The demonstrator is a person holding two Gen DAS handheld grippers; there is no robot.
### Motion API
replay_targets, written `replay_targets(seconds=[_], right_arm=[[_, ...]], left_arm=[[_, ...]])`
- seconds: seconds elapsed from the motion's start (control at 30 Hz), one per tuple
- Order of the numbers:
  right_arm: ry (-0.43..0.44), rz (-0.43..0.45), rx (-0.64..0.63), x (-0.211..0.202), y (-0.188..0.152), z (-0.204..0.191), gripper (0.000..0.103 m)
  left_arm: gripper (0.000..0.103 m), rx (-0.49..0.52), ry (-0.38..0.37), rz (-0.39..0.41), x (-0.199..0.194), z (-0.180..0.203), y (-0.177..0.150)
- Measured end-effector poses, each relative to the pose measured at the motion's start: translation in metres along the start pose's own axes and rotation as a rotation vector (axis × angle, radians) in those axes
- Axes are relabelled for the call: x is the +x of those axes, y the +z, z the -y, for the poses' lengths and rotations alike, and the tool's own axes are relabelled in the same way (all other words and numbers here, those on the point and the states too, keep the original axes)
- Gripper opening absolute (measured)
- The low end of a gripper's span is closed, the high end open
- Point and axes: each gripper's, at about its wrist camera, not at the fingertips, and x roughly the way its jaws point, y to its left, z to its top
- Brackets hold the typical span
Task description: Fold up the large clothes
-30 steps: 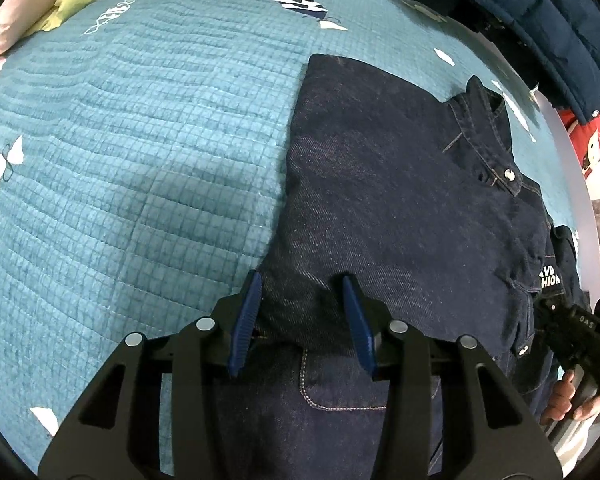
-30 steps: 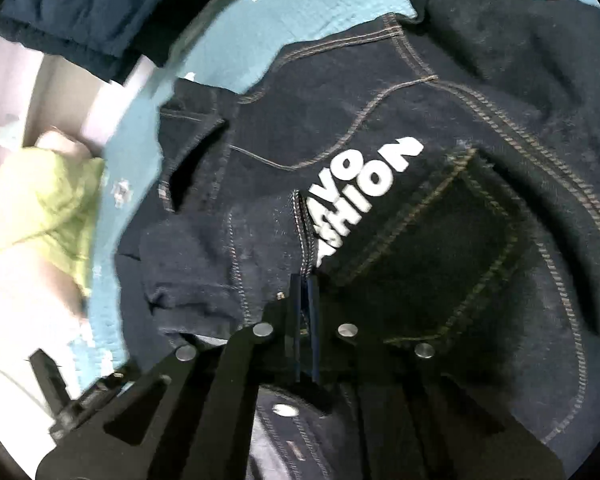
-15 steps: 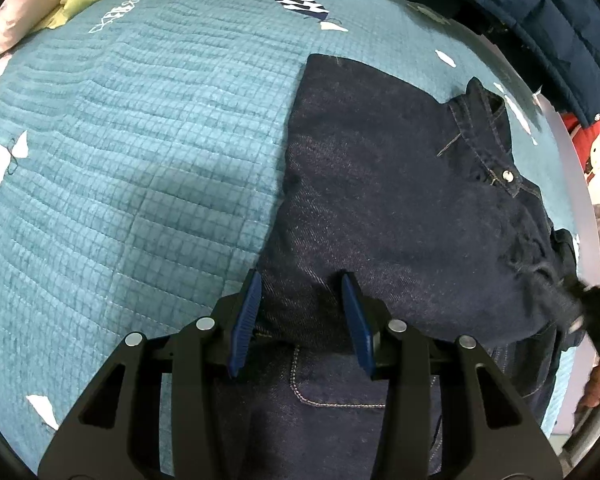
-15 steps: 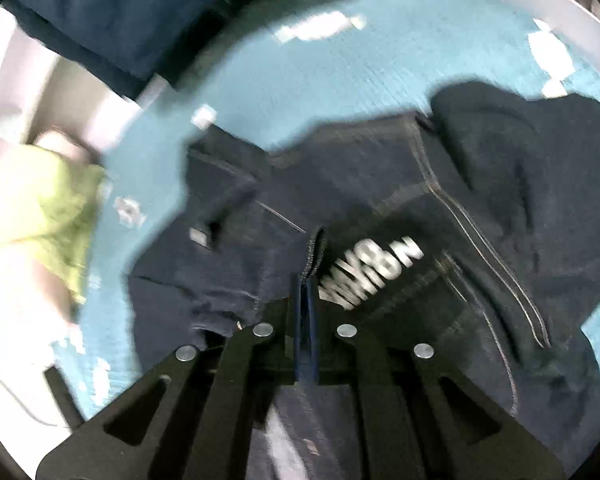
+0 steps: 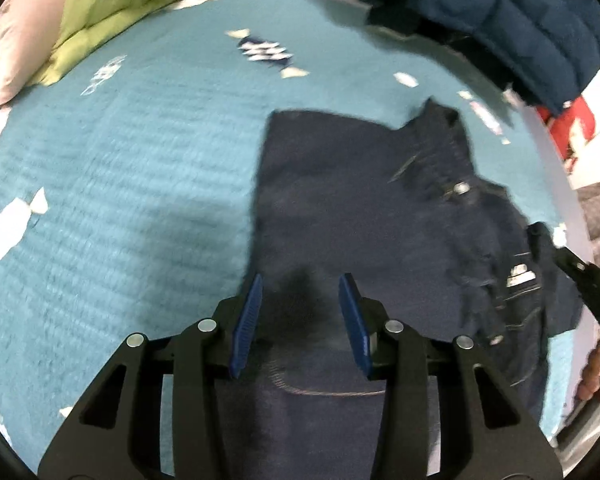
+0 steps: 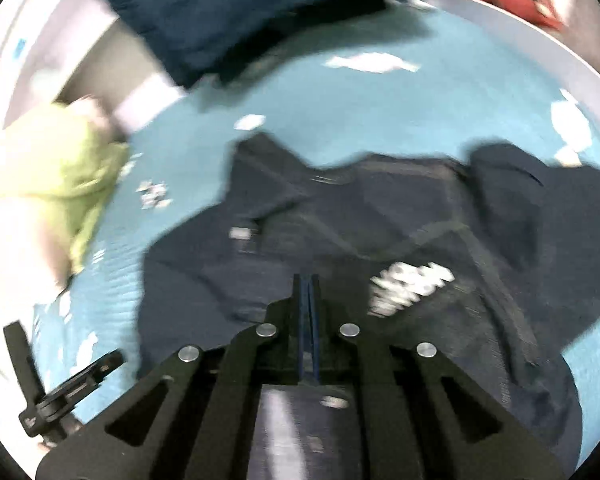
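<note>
Denim jacket [image 5: 360,208] lying on teal quilt [image 5: 132,184]; left gripper [image 5: 304,320] hanging open above it, right gripper [image 6: 307,300] staying closed, empty.

Dark navy denim jacket [image 5: 360,208] w/ white lettering; teal quilted bedspread [image 5: 140,184], white motifs; lime-green blanket [image 5: 112,12]; navy puffer coat [image 5: 512,20].

1. Your denim jacket [image 5: 360,208] lies spread on the quilt [image 5: 120,200], toward its right side in the left wrist view.
2. Behind the quilt's far left corner sits a bundle of bedding [image 5: 112,8].
3. A padded coat [image 5: 512,12] lies at the far right edge, behind the jacket.
4. Your left gripper [image 5: 300,320] hangs over the jacket's near edge.
5. Your right gripper [image 6: 307,320] is above the jacket's middle, printed lettering [image 6: 412,280] just to its right.
</note>
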Motion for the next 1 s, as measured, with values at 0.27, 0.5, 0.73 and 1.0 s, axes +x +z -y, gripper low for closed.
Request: replay_targets(seconds=[0.27,0.5,0.73,1.0], right_arm=[[-0.069,-0.258,0.000,0.109,-0.010,-0.018,0.000],[-0.062,-0.286,0.107,0.098,-0.014,-0.001,0.000],[-0.156,-0.334,0.063,0.054,-0.040,0.001,0.006],[-0.157,-0.383,0.156,0.069,-0.049,0.031,0.000]], left_arm=[[0.037,-0.029,0.004,-0.087,0.049,-0.016,-0.023],[0.035,-0.005,0.042,-0.108,0.041,-0.015,-0.017],[0.034,0.044,0.026,-0.088,0.021,-0.002,-0.012],[0.035,0.100,0.140,-0.128,0.044,0.004,-0.019]])
